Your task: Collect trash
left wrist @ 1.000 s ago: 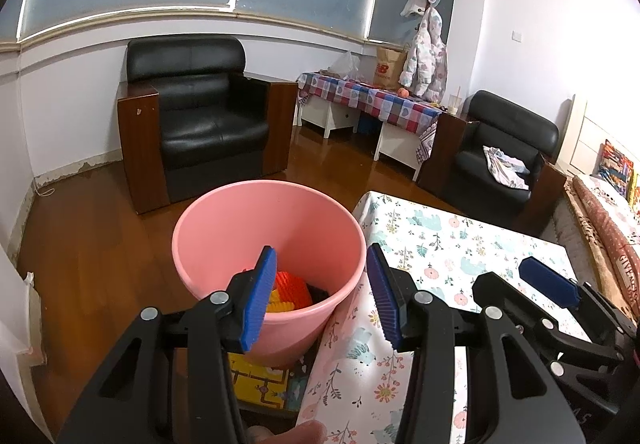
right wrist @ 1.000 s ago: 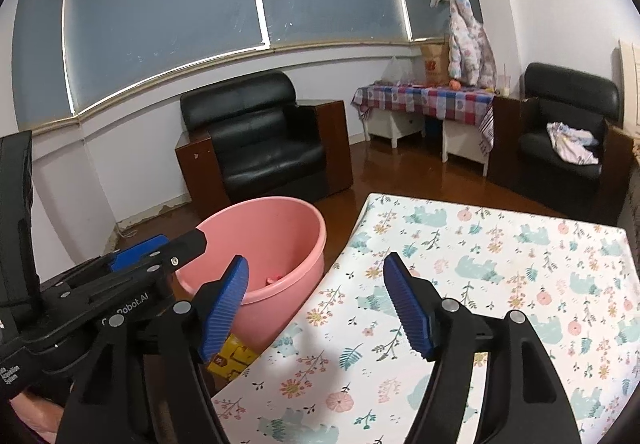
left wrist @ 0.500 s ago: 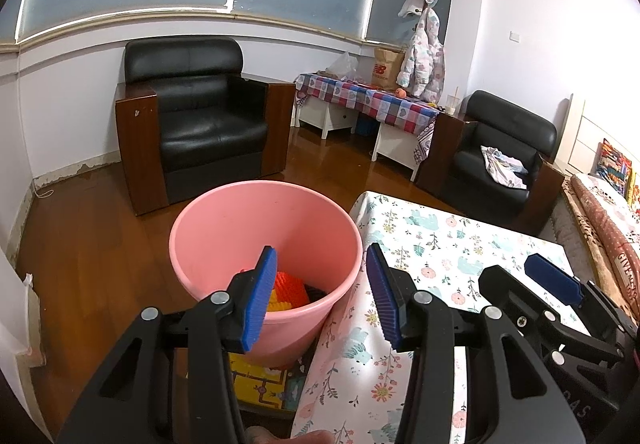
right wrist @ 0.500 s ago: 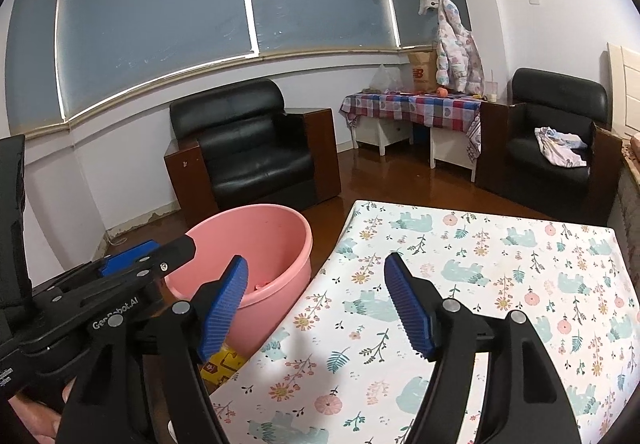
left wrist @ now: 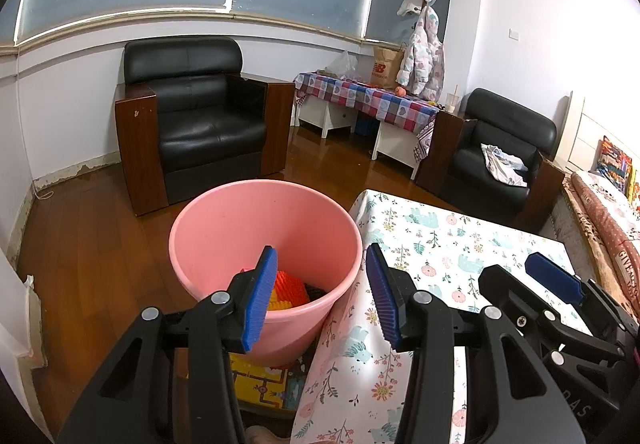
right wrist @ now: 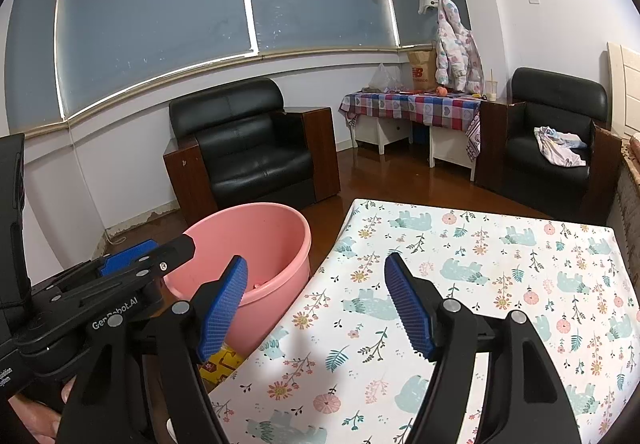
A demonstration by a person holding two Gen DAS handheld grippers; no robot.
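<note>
A pink bucket (left wrist: 224,228) stands on the floor beside the table's left edge; it also shows in the right wrist view (right wrist: 256,236). Orange, yellow and dark trash pieces (left wrist: 288,290) lie in its bottom. My left gripper (left wrist: 320,296) is open and empty, held above the bucket's near rim and the table edge. My right gripper (right wrist: 316,308) is open and empty above the floral tablecloth (right wrist: 500,276). The right gripper shows at the right of the left wrist view (left wrist: 552,284); the left gripper shows at the left of the right wrist view (right wrist: 128,256).
A table with a floral cloth (left wrist: 440,244) sits right of the bucket. A yellow patterned mat (left wrist: 260,384) lies under the bucket. A black armchair (left wrist: 196,115) stands behind, a checked-cloth side table (left wrist: 368,99) and a second armchair (left wrist: 500,147) further right. The floor is wood.
Both grippers have risen and tilted up a little, so the bucket and table sit lower in both views. Both stay open and empty.
</note>
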